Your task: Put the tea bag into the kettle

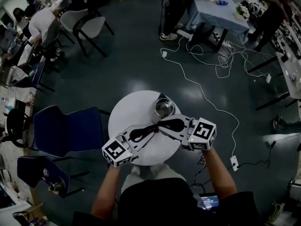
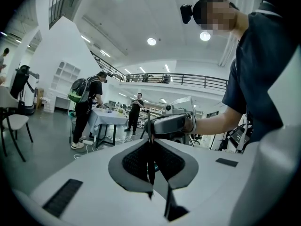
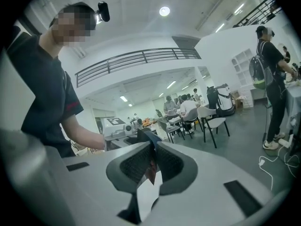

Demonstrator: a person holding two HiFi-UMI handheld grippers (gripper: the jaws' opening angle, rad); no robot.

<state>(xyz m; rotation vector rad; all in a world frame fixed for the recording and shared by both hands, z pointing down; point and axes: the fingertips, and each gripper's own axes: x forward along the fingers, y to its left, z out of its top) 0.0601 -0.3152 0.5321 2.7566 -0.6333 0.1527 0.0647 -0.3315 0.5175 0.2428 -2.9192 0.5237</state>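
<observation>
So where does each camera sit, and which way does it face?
Head view: on the person's head, facing steeply down at table, kettle, both forearms, left claw, right claw.
Left gripper view: rides the left claw, facing the right claw and person's arm.
Right gripper view: rides the right claw, facing the left claw and person's torso.
Shared: both gripper views show the person.

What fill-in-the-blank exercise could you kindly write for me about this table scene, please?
1. The kettle stands on a round table whose colour is ___.
2. The left gripper and the right gripper are both ___ on the tea bag.
3. In the head view, the blue chair stands at the table's ___ side.
Missing words: white; shut; left.
</observation>
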